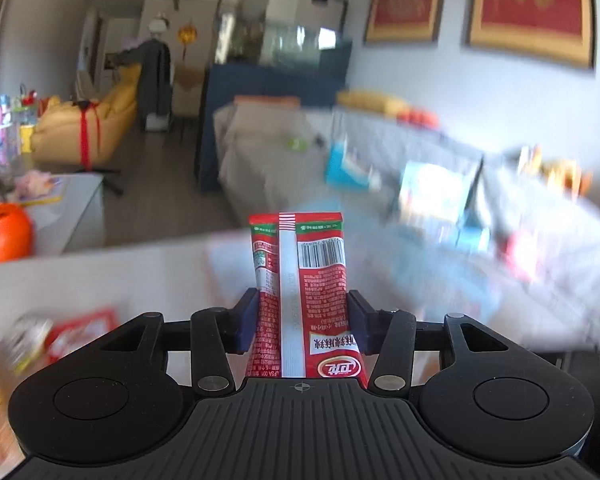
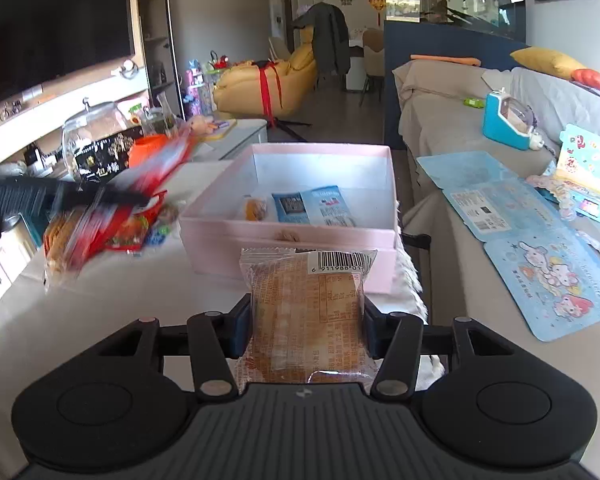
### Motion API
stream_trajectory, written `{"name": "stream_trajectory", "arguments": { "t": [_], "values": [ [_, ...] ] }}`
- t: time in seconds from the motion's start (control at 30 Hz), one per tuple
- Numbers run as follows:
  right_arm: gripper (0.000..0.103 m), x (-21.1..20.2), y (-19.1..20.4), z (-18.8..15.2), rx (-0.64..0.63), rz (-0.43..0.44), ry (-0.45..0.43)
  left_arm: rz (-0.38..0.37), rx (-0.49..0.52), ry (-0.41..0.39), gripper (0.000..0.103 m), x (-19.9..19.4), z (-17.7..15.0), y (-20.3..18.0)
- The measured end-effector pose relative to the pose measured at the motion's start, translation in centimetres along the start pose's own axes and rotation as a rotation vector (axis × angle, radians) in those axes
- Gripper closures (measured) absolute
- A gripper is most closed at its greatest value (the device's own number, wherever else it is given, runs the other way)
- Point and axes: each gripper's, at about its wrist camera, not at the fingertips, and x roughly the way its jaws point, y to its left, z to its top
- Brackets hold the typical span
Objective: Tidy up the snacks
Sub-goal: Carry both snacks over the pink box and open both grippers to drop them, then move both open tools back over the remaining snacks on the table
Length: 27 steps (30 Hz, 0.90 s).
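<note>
1. Spreading under both cameras is a white tabletop (image 2: pixel 112 304) in a living room; in the right wrist view a dark television (image 2: pixel 56 20) hangs on the left wall and a yellow armchair (image 2: pixel 268 80) tied with red ribbon stands far back.
2. Left on the table lies a loose pile of snack packets (image 2: pixel 100 228), blurred, with a glass jar (image 2: pixel 96 136) behind it.
3. At the table's middle sits an open pink box (image 2: pixel 292 236), holding a blue packet (image 2: pixel 316 204) and a small orange-filled one (image 2: pixel 256 208).
4. Right of the table, a cloth-covered sofa (image 2: pixel 440 128) carries blue card sheets (image 2: pixel 532 264) and a blue toy (image 2: pixel 508 120).
5. The left gripper (image 1: pixel 302 320) is clamped on a red sachet (image 1: pixel 300 280), lifted above the tabletop; its long axis runs straight away from the camera, barcode end farthest.
6. The right gripper (image 2: pixel 306 328) squeezes a clear-wrapped cake packet (image 2: pixel 304 312) from both sides, just before the box's near wall, long axis pointing towards the box, barcode edge forward.
</note>
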Motion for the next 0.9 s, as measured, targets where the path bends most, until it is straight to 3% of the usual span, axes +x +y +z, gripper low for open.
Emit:
{"name": "stream_trajectory", "arguments": {
  "t": [0.07, 0.13, 0.33, 0.5, 0.57, 0.63, 0.7, 0.77, 0.9],
  "values": [
    [0.051, 0.5, -0.1, 0.5, 0.019, 0.013, 0.001, -0.061, -0.065, 0.051, 0.044, 3.4, 1.8, 0.9],
    [0.051, 1.1, -0.2, 1.0, 0.047, 0.009, 0.011, -0.069, -0.113, 0.118, 0.049, 6.0, 2.4, 2.0],
    [0.051, -0.1, 0.0, 1.9, 0.041, -0.007, -0.036, 0.016, -0.086, 0.057, 0.050, 1.9, -1.2, 4.7],
    [0.050, 0.0, 0.0, 7.2, 0.057, -0.023, -0.119, 0.134, -0.141, 0.048, 0.050, -1.8, -4.8, 8.4],
    [0.029, 2.1, -0.2, 10.2, 0.067, -0.041, -0.129, 0.208, -0.196, 0.001, 0.050, -3.8, -5.2, 10.8],
    [0.029, 4.5, -0.2, 12.3, 0.073, -0.074, -0.086, 0.302, -0.245, -0.056, 0.050, -6.1, -5.0, 13.3],
    [0.029, 5.7, 0.5, 12.8, 0.080, -0.052, -0.048, 0.418, -0.305, -0.094, 0.050, -8.0, -4.7, 16.1],
    [0.029, 6.1, 1.7, 11.9, 0.062, 0.015, -0.026, 0.501, -0.377, -0.080, 0.050, -8.7, -4.6, 19.1],
    [0.029, 6.5, 5.0, 9.3, -0.012, 0.087, 0.014, 0.560, -0.432, 0.044, 0.050, -7.4, -5.5, 22.4]
  ]
}}
